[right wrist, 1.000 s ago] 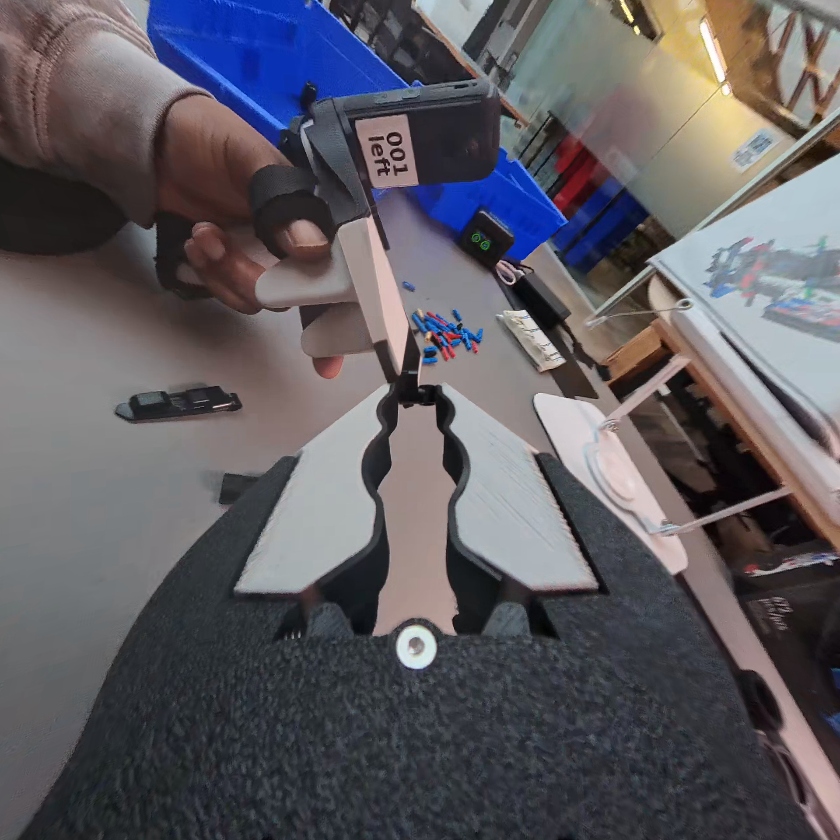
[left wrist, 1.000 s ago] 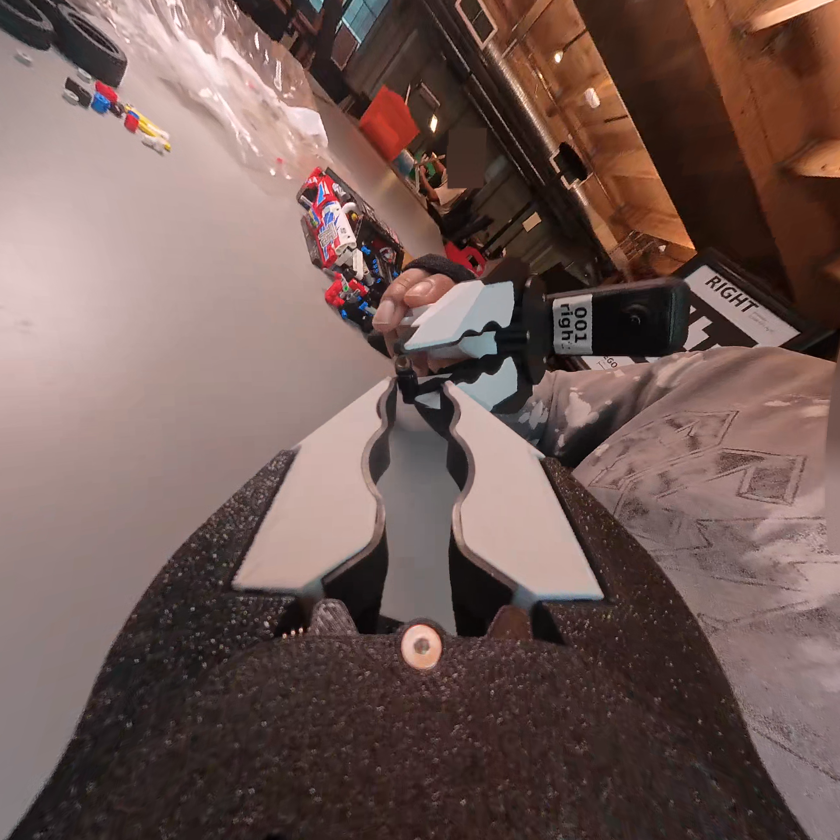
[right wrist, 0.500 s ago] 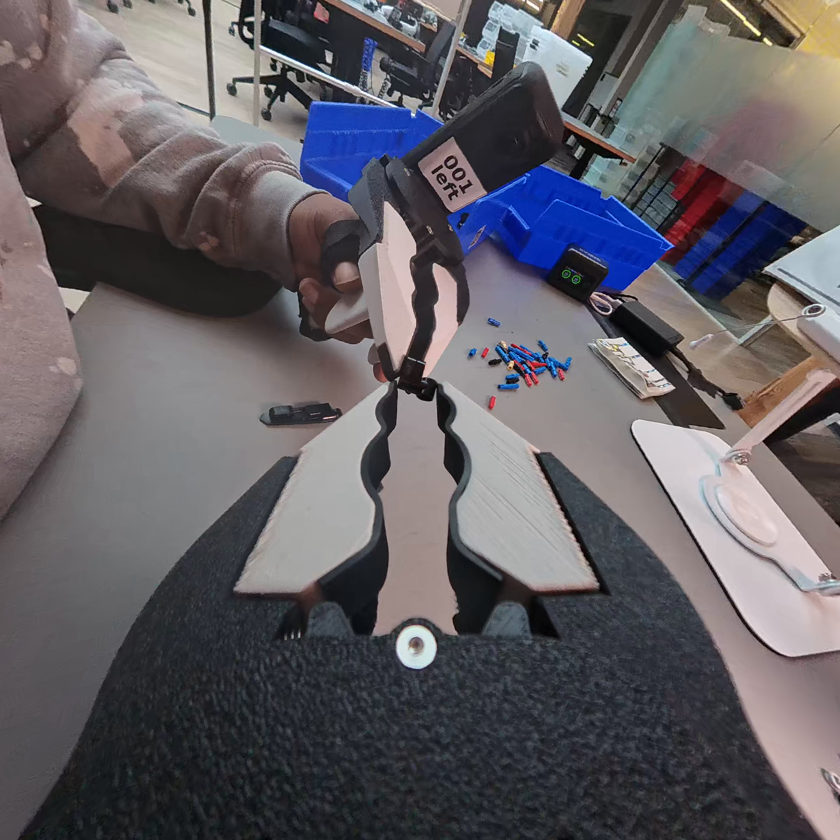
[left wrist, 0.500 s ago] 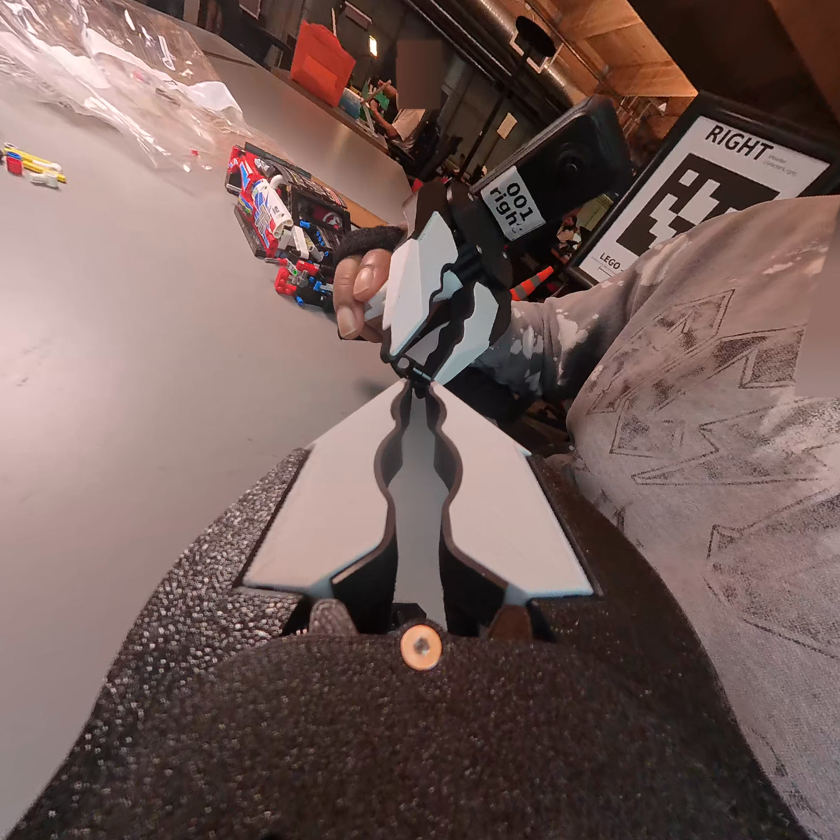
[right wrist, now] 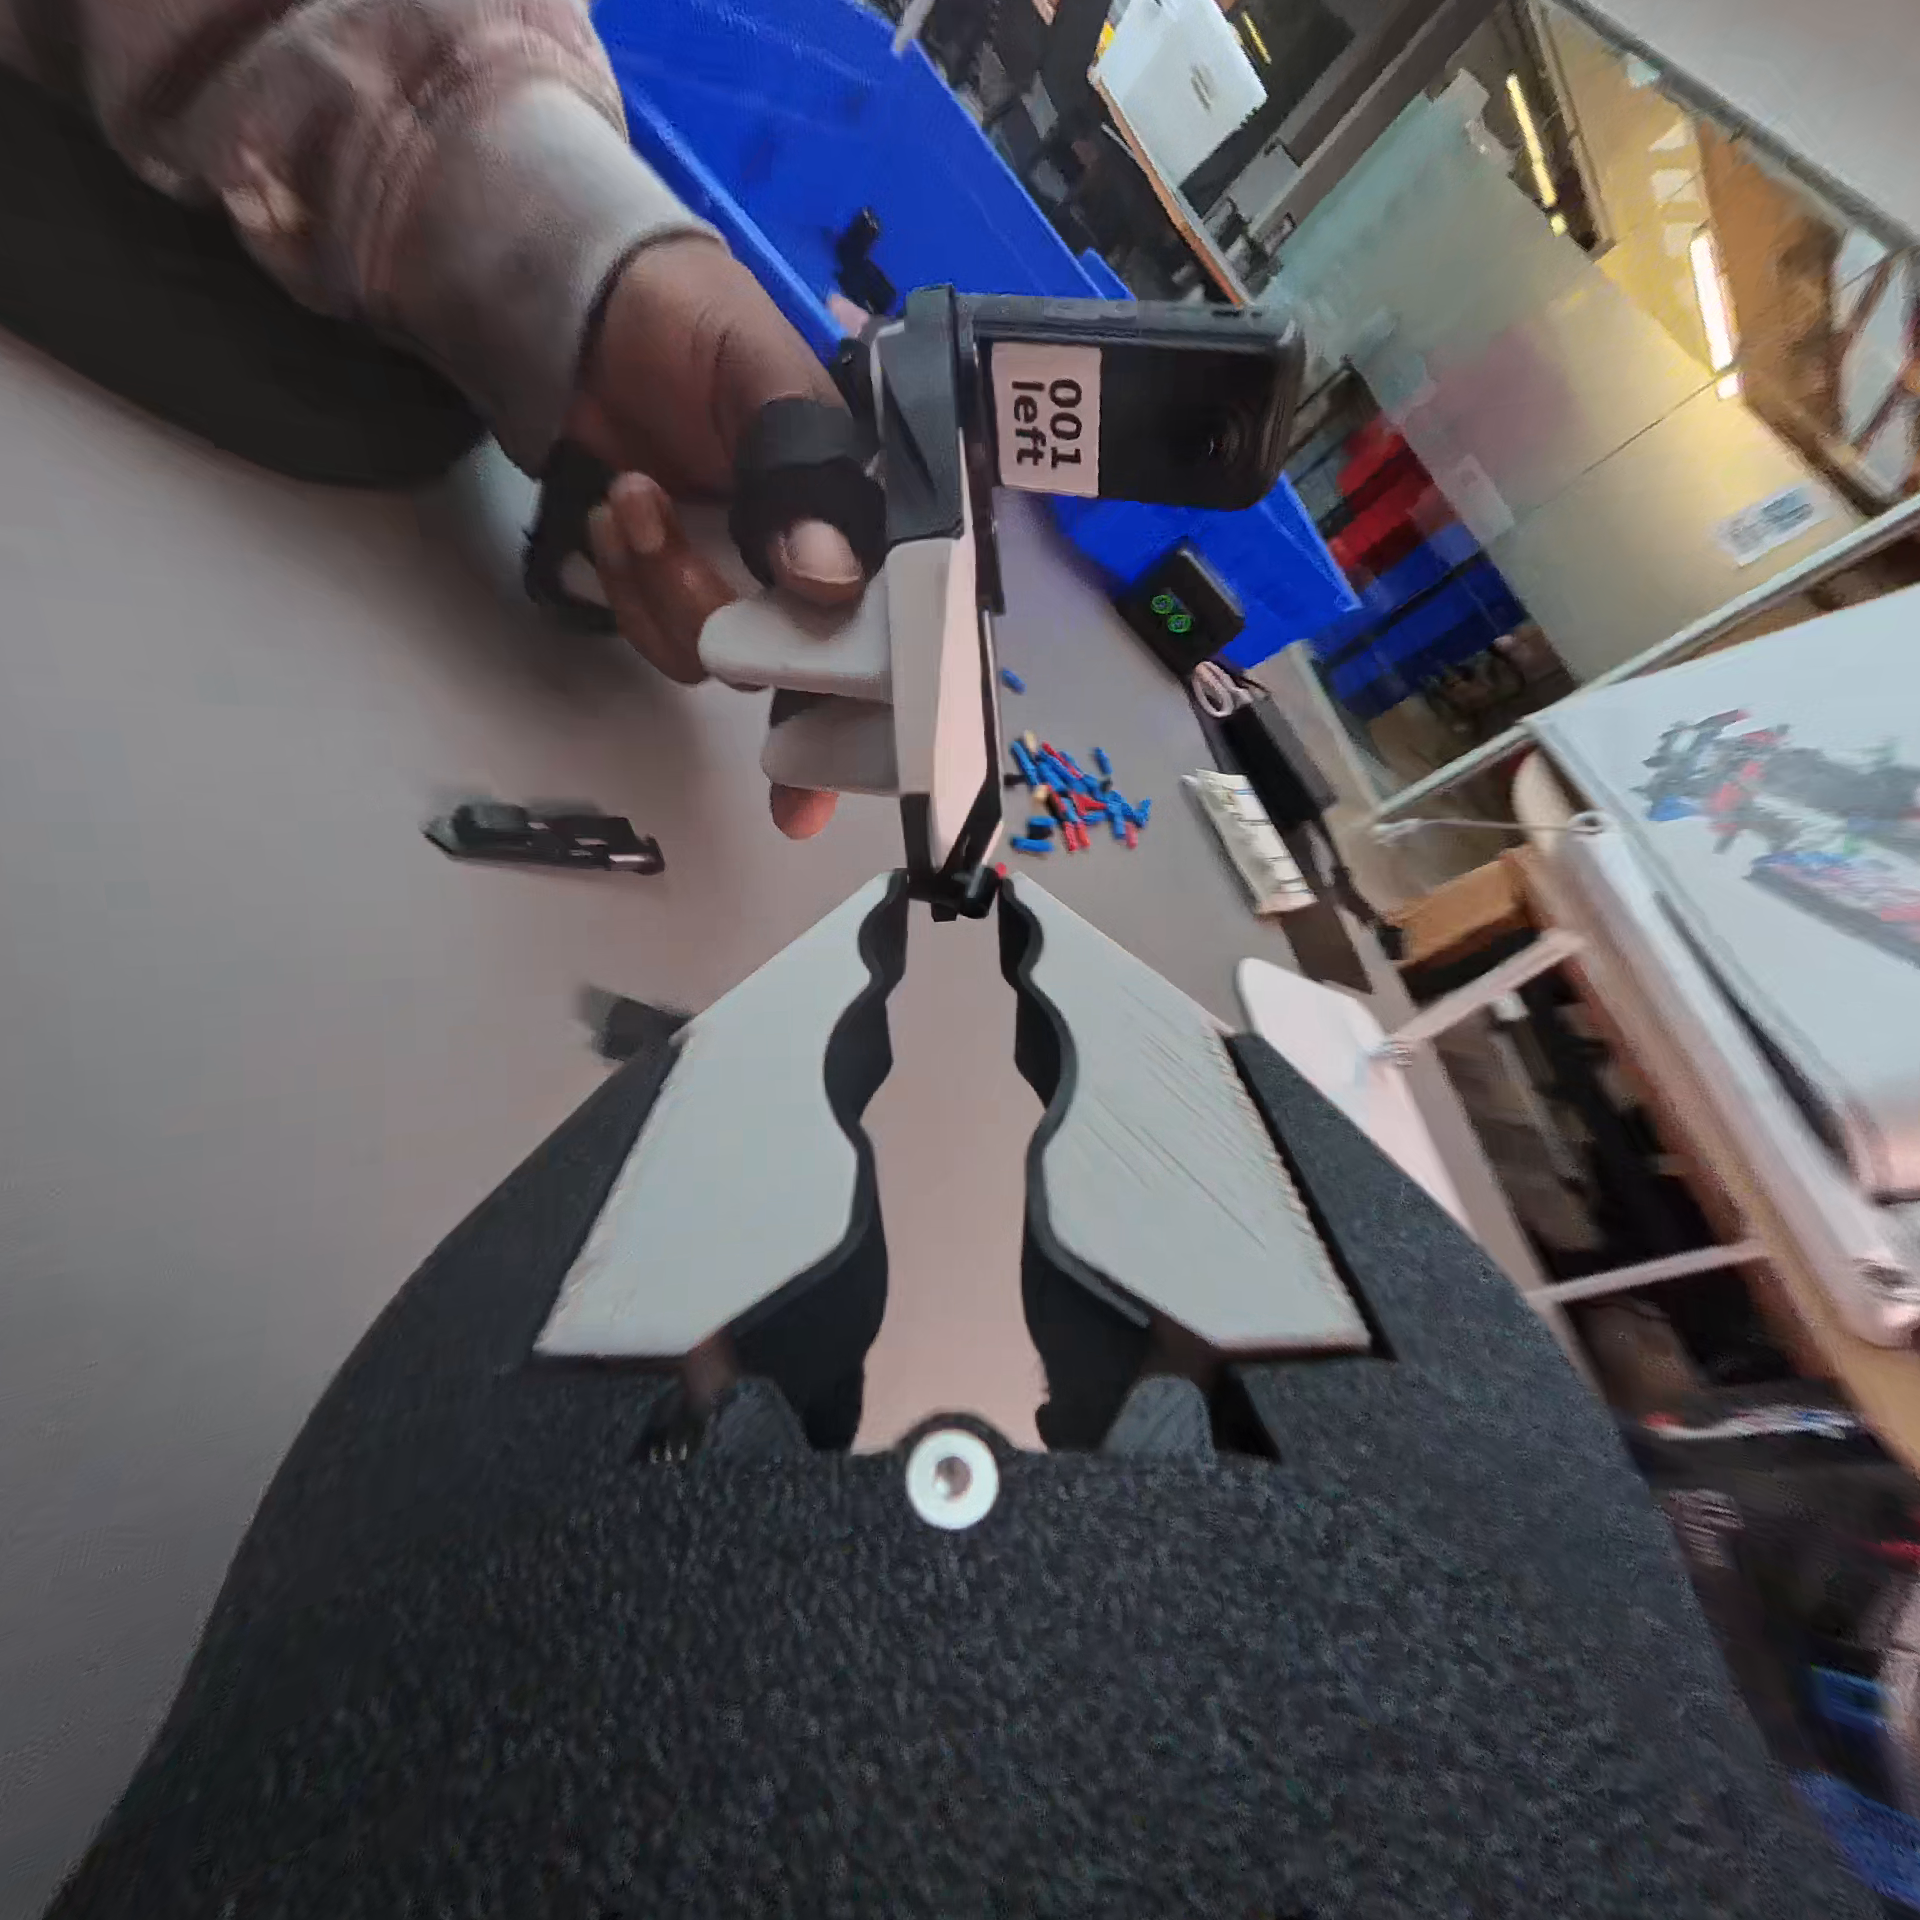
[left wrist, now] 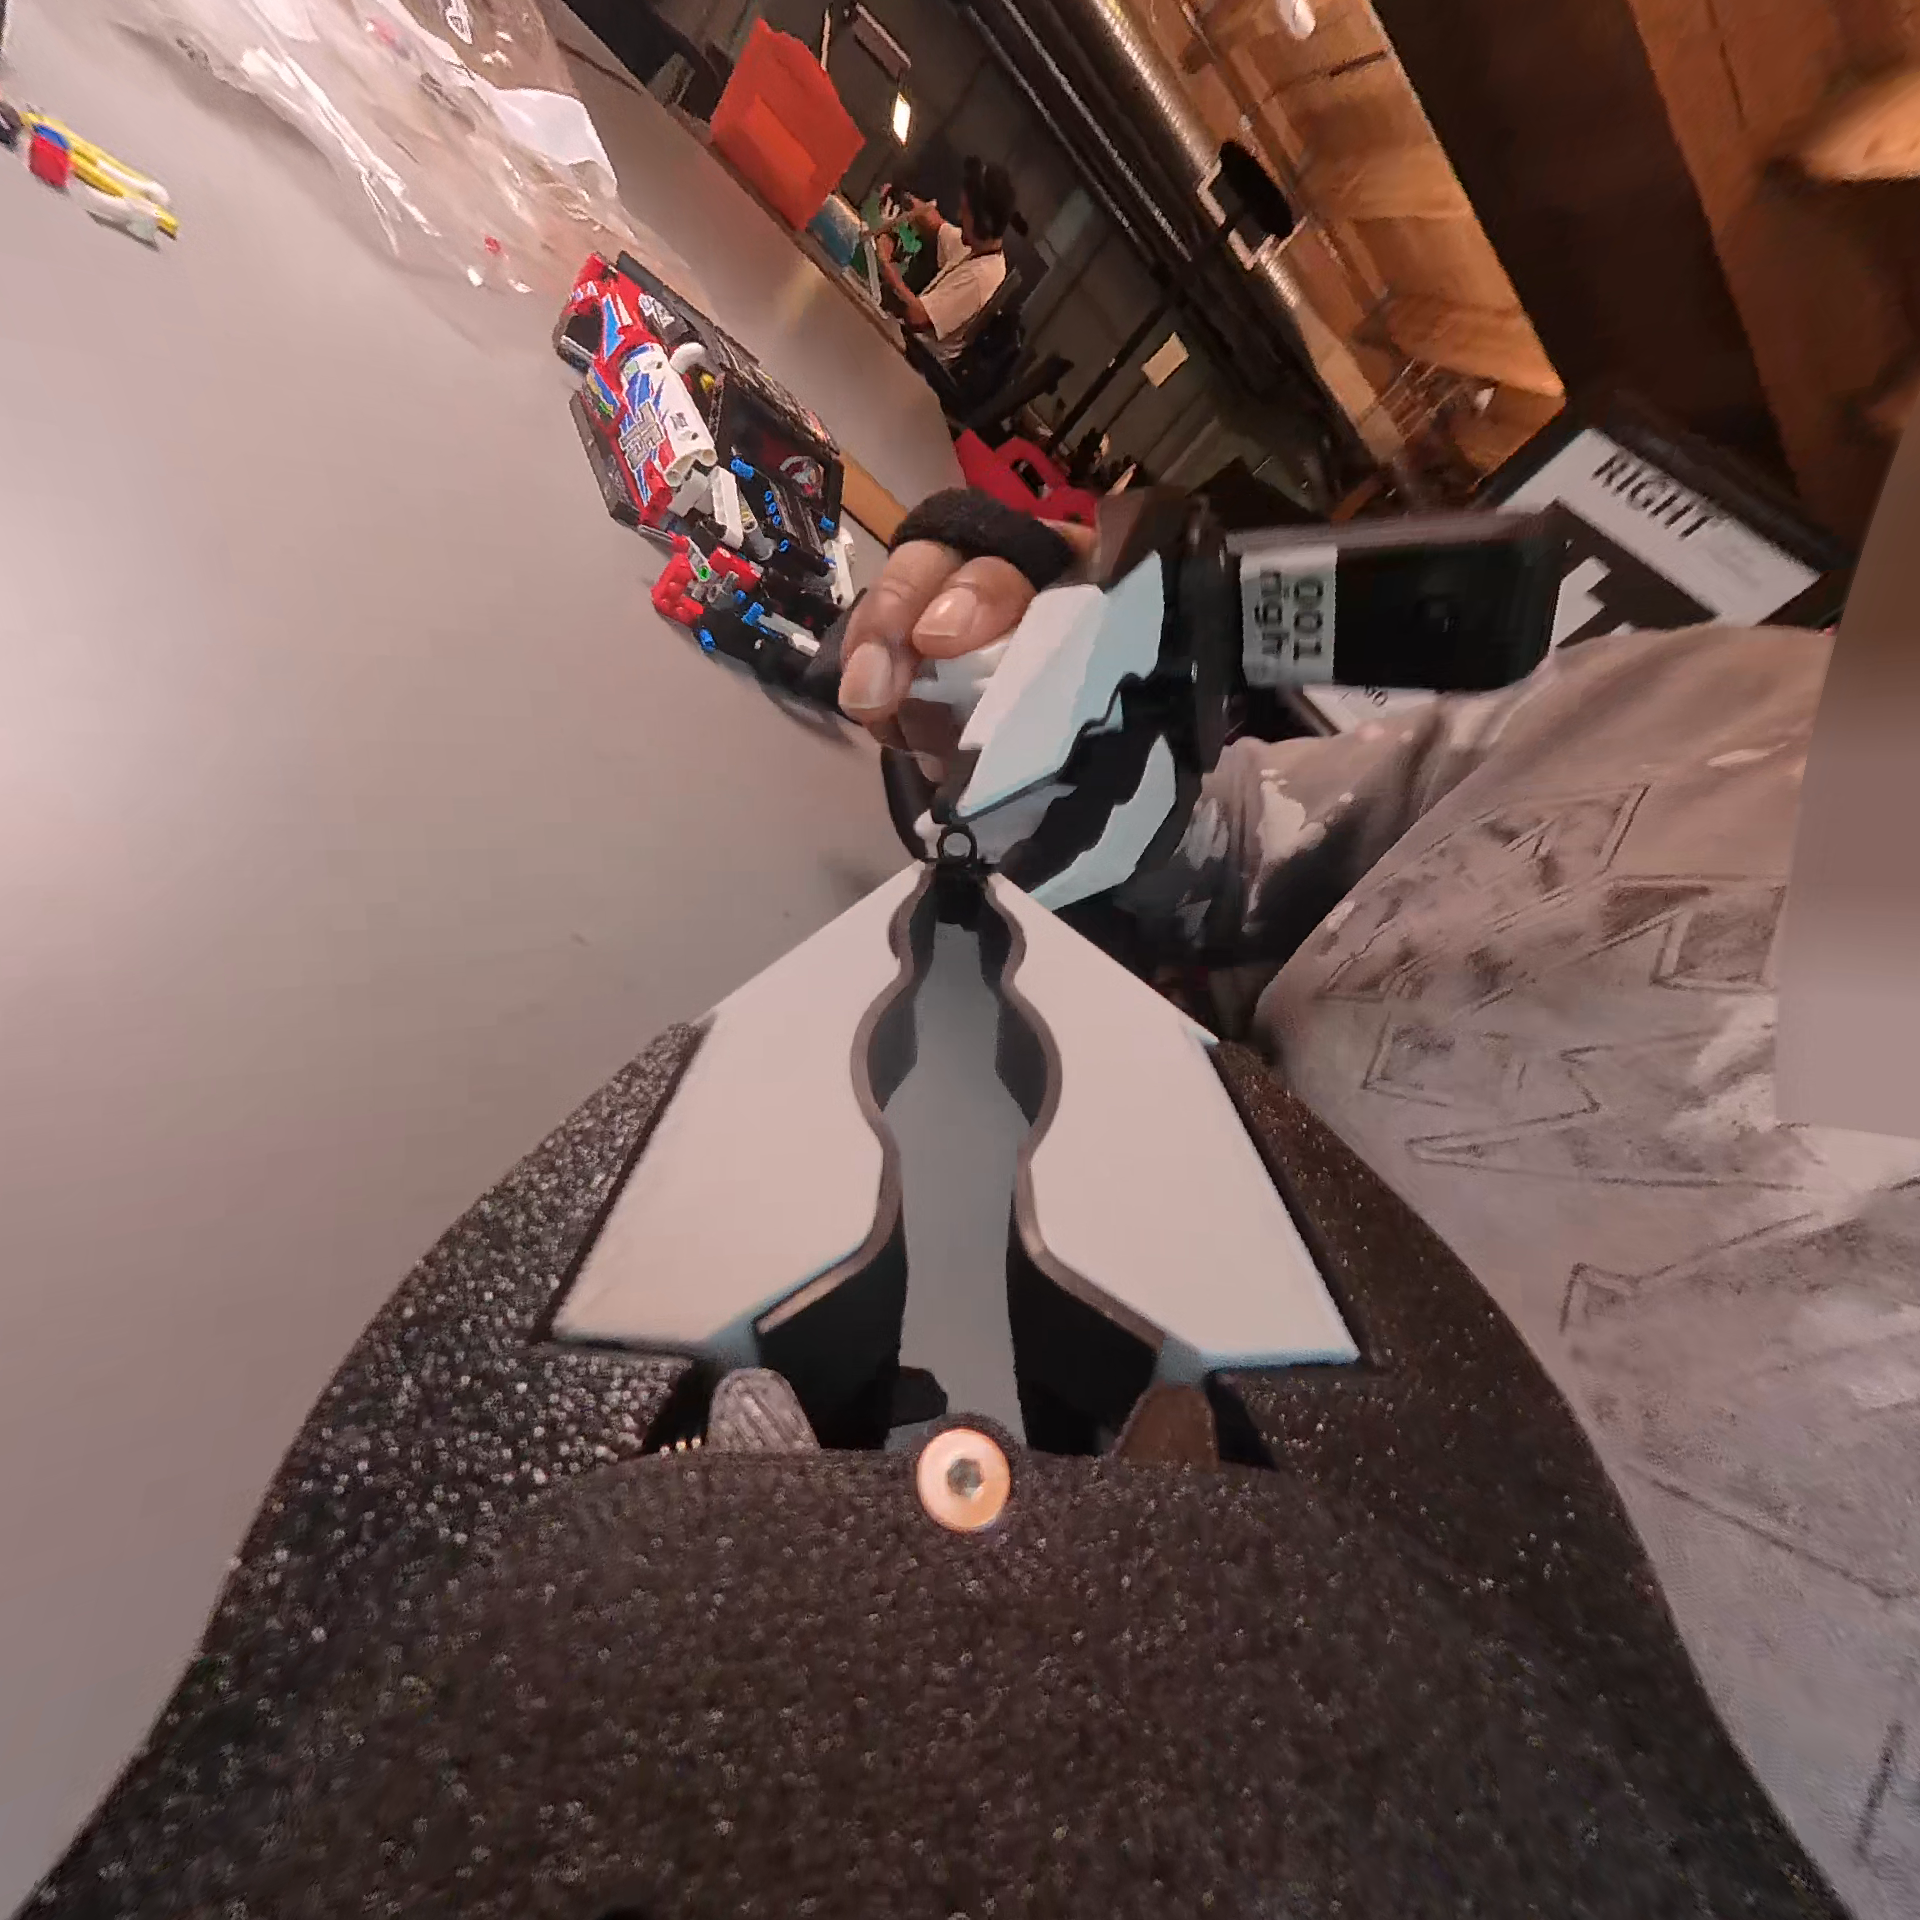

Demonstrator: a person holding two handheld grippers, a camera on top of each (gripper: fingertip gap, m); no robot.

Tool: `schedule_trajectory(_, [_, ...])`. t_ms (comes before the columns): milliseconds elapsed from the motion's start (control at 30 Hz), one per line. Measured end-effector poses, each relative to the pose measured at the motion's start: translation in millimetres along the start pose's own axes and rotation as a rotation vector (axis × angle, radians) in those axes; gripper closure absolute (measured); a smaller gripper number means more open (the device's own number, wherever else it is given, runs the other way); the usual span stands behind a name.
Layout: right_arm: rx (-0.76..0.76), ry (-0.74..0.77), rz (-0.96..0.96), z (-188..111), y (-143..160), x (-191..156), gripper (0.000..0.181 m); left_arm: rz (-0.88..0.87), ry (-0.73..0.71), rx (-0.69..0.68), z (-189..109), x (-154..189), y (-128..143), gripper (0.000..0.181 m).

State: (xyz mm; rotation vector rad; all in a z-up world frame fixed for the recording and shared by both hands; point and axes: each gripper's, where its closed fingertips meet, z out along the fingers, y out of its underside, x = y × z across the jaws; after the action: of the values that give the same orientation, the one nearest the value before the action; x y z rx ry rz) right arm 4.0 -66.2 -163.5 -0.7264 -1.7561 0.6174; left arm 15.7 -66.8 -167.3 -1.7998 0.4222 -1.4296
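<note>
My left gripper (left wrist: 956, 883) and my right gripper (right wrist: 953, 888) meet tip to tip above the grey table (left wrist: 312, 727). Both are shut on one small black toy-brick part (left wrist: 954, 868), which has a ring at one end and also shows in the right wrist view (right wrist: 961, 896). The part is held in the air between the two pairs of fingertips. A hand holds each gripper. The rest of the part is hidden by the fingertips.
A red, white and blue toy-brick car (left wrist: 665, 416), clear plastic bags (left wrist: 416, 104) and loose coloured bricks (left wrist: 94, 177) lie on the table. Blue bins (right wrist: 831, 156), a pile of blue and red pins (right wrist: 1081, 800), a flat black piece (right wrist: 540, 831) and a white stand base (right wrist: 1340, 1070) are nearby. Left and right tips are no more than a few centimetres apart.
Both grippers have twisted about the shared black part, first one way and then back, while staying shut on it. The views have tilted with them.
</note>
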Motion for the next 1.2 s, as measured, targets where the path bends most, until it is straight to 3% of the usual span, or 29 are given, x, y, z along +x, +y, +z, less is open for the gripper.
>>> schedule_trajectory(33, [0.035,-0.069,0.118,-3,-2,-2,0.164,0.067,-0.026,-0.025,0,0,2,0.176])
schedule_trajectory(133, [0.115,-0.311,0.494,-12,-6,-11,0.163,0.327,-0.173,-0.139,-1,-7,12,0.176])
schedule_trajectory(200, [0.114,-0.366,0.596,-11,1,-14,0.163,0.472,-0.245,-0.205,1,-10,18,0.176])
schedule_trajectory(400, [0.031,-0.390,0.534,-3,14,-30,0.166,0.637,-0.316,-0.303,7,-12,30,0.176])
schedule_trajectory(667, [-0.010,-0.373,0.450,-1,17,-35,0.175,0.682,-0.343,-0.363,6,-16,38,0.176])
schedule_trajectory(967, [0.067,-0.394,0.477,-10,1,-27,0.177,0.799,-0.307,-0.297,7,0,27,0.176])
schedule_trajectory(1133, [0.081,-0.415,0.480,-16,-4,-25,0.178,0.778,-0.277,-0.288,9,7,24,0.175])
schedule_trajectory(1200, [0.152,-0.393,0.519,-28,-12,-10,0.181,0.812,-0.431,-0.447,-14,-30,37,0.176])
